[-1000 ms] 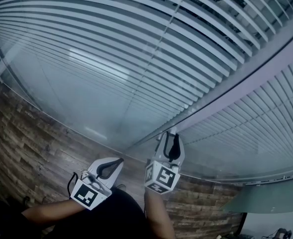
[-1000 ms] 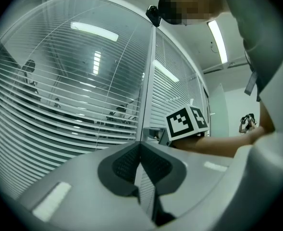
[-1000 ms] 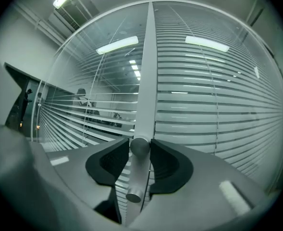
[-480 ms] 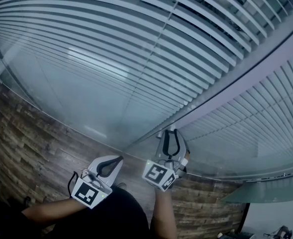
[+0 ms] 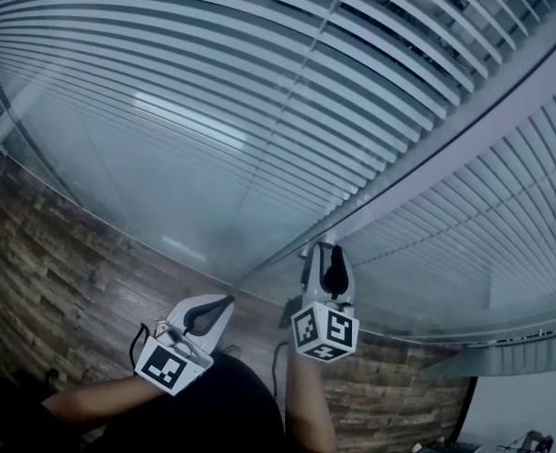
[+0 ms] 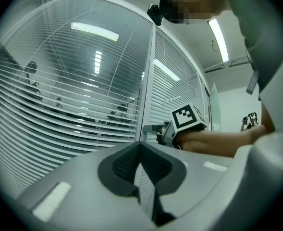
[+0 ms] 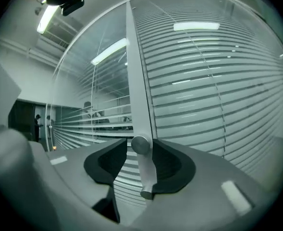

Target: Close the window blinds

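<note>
A: Found the right hand-held gripper (image 5: pixel 325 249) raised to the grey post (image 7: pixel 137 71) between two glass panes, jaws opening.

B: Anything between them?

A: Yes. Caught a round metal knob (image 7: pixel 140 145) there, fixed to the post, with its stem running down along the right-hand pad. Saw a clear gap on the other side, so no squeeze on it.

B: And the left hand-held gripper (image 5: pixel 227 301)?

A: Hung lower and further left, clear of the glass, over the wood-plank floor (image 5: pixel 60 253). Held nothing: tips pressed together, empty. Pointed up toward the same post, with the right tool's marker cube (image 6: pixel 187 118) in its sight.

B: Noticed the window blinds (image 5: pixel 259 92)?

A: Covered both panes, either side of the post. In the right gripper view, left of the post, lay with slats apart enough to see through; right of it, showed broad pale slats with only thin dark lines between.

B: Anything else?

A: Made out the floor running along the foot of the panes, and bare forearms (image 5: pixel 308 418) behind both tools. Picked up long light strips (image 7: pixel 199 26) mirrored in the glass too.
</note>
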Action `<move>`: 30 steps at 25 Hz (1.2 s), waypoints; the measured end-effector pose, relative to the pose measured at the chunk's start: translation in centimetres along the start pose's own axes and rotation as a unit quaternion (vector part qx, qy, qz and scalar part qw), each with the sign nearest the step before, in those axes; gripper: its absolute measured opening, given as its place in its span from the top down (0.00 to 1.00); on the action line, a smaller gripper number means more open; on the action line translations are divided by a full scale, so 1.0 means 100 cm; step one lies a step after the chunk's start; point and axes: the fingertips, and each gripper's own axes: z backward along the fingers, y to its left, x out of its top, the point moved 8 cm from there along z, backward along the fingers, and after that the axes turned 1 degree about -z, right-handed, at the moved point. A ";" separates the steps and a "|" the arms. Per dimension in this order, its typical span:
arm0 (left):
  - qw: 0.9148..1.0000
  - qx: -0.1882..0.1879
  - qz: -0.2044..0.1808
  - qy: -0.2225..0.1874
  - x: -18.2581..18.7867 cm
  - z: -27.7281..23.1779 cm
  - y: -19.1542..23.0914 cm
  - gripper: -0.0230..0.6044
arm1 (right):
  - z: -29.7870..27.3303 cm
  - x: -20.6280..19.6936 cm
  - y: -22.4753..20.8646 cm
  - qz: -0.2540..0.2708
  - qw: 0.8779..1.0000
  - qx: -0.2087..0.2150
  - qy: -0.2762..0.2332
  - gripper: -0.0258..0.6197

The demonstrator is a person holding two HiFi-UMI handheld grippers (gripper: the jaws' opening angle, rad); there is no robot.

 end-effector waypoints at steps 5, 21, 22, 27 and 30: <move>1.000 0.008 0.003 0.001 0.000 0.005 0.001 0.97 | -0.003 -0.001 -0.002 -0.109 0.994 -0.003 -0.015 0.74; 1.000 0.007 0.003 -0.002 -0.003 0.012 -0.010 0.97 | -0.005 0.007 0.020 0.327 0.942 -0.028 0.065 0.76; 1.000 0.005 0.003 0.000 -0.003 0.012 -0.011 0.97 | -0.005 0.006 0.021 0.360 0.930 -0.031 0.067 0.76; 1.000 0.007 0.008 0.005 -0.005 0.012 -0.014 0.97 | -0.006 0.006 0.023 0.466 0.881 -0.018 0.079 0.76; 1.000 0.008 0.010 0.005 -0.006 0.012 -0.017 0.97 | -0.007 0.010 0.020 0.420 0.904 0.006 0.087 0.75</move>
